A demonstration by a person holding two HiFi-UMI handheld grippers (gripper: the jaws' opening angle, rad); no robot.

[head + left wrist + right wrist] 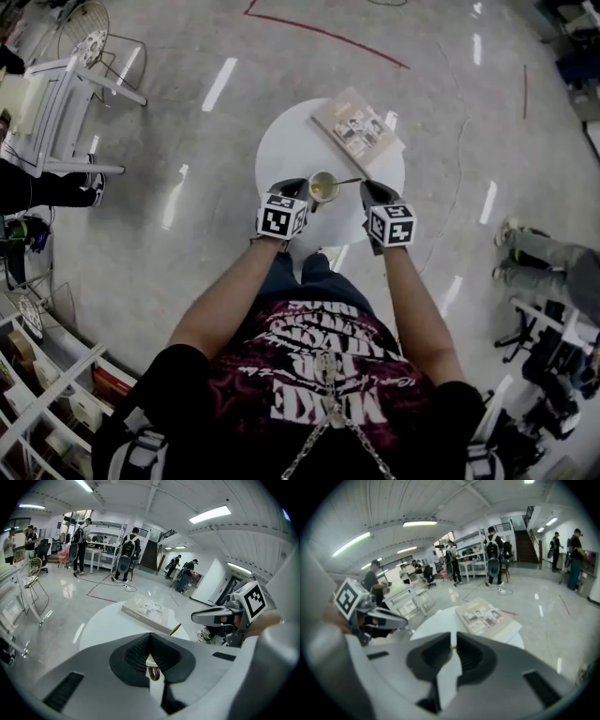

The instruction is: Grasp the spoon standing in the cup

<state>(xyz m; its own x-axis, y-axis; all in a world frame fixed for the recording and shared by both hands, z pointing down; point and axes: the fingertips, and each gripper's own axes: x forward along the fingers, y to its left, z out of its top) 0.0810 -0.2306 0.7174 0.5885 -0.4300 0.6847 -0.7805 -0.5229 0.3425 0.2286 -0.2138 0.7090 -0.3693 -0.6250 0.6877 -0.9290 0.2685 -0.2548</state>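
A small cup [323,187] stands near the front edge of a round white table [281,150]. A thin golden spoon [349,181] stands in it, its handle leaning to the right. My left gripper [287,189] is just left of the cup and my right gripper [376,194] just right of the spoon handle, both apart from them. In the left gripper view the jaws [150,637] stand shut, with the spoon's yellow tip [175,629] showing above them. The right gripper's jaws [453,634] are shut on nothing.
A book [358,129] lies at the table's far right side. A white chair [56,112] stands to the left, shelving [47,394] at the lower left. A seated person's legs [544,253] are on the right. People stand at workbenches [101,545] farther off.
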